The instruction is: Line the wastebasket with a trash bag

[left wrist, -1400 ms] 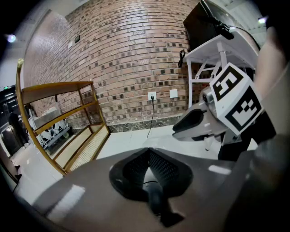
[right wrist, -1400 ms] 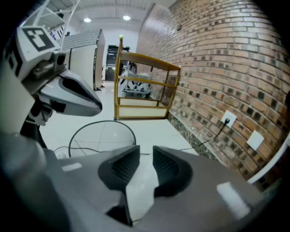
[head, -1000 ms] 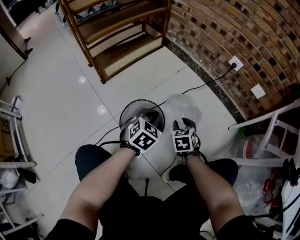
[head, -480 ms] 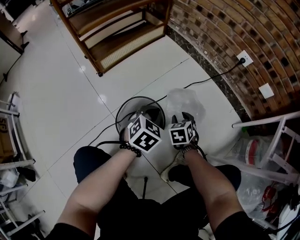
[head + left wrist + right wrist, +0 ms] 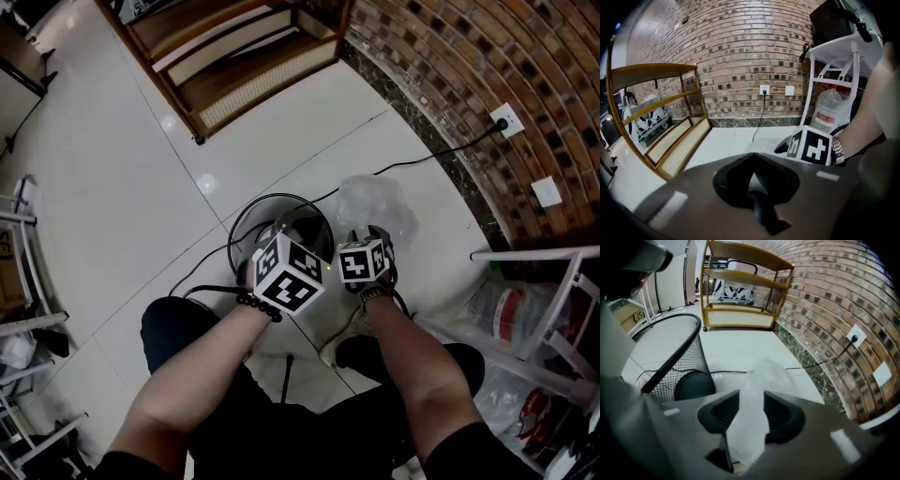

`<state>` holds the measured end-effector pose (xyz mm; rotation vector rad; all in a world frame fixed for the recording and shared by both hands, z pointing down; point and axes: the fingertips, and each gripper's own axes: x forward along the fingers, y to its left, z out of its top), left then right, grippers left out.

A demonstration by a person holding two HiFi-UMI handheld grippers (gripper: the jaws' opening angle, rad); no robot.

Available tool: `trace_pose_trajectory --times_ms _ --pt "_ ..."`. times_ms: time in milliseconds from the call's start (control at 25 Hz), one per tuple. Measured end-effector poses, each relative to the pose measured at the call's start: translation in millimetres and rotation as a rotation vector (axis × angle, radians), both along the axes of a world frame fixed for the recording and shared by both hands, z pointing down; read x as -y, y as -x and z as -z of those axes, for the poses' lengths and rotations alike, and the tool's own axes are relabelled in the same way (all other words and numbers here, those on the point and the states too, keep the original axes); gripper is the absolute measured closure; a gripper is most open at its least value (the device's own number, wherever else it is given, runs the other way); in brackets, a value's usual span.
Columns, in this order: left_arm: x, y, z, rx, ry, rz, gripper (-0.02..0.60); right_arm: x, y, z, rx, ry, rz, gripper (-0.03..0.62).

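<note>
A black mesh wastebasket [image 5: 239, 225] stands on the white tile floor in front of the person's knees. My left gripper [image 5: 281, 231] hovers over its near rim, and in the left gripper view its jaws [image 5: 752, 176] are shut with nothing clearly between them. A crumpled clear trash bag [image 5: 375, 202] lies on the floor just right of the basket. My right gripper [image 5: 367, 234] points steeply down at the bag's near end. In the right gripper view a bunched strip of the bag [image 5: 761, 376] fills the gap between the pads of the right gripper [image 5: 749, 405], beside the wastebasket [image 5: 661, 357].
A wooden shelf unit [image 5: 234, 56] stands at the back and a brick wall [image 5: 487, 66] with a socket [image 5: 503, 120] and its cable runs along the right. A white rack [image 5: 548, 281] with bagged items is close on the right. A black cable [image 5: 202, 286] lies by the basket.
My right gripper has sunk toward the floor beside the basket with the bag still in its jaws. The left gripper has hardly shifted over the rim.
</note>
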<state>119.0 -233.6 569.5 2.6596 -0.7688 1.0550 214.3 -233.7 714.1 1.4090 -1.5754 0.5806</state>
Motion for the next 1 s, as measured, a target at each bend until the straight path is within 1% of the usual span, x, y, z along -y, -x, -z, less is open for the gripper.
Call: trace_pose_trajectory --times_ms 160,240,320,360,760,1000 --pt "0 4 -2 0.007 -0.002 0.006 0.580 -1 -7 -8 -0.024 0.036 -0.027 0.438" --pt "1 6 -3 0.012 -0.002 0.009 0.580 -2 -13 -8 -0.038 0.043 -0.049 0.510" --pt "1 7 -4 0.017 -0.004 0.009 0.580 -3 -18 -5 -0.049 0.037 -0.066 0.553" --pt "0 7 -4 0.020 -0.005 0.007 0.579 -4 -20 -3 -0.052 0.031 -0.074 0.590" --pt "-5 1 -4 0.032 -0.026 -0.022 0.579 -17 -39 41 -0.053 -0.038 -0.111 0.591" --pt "-10 2 1 0.013 -0.033 -0.029 0.580 -27 -52 79 -0.063 -0.087 -0.128 0.591"
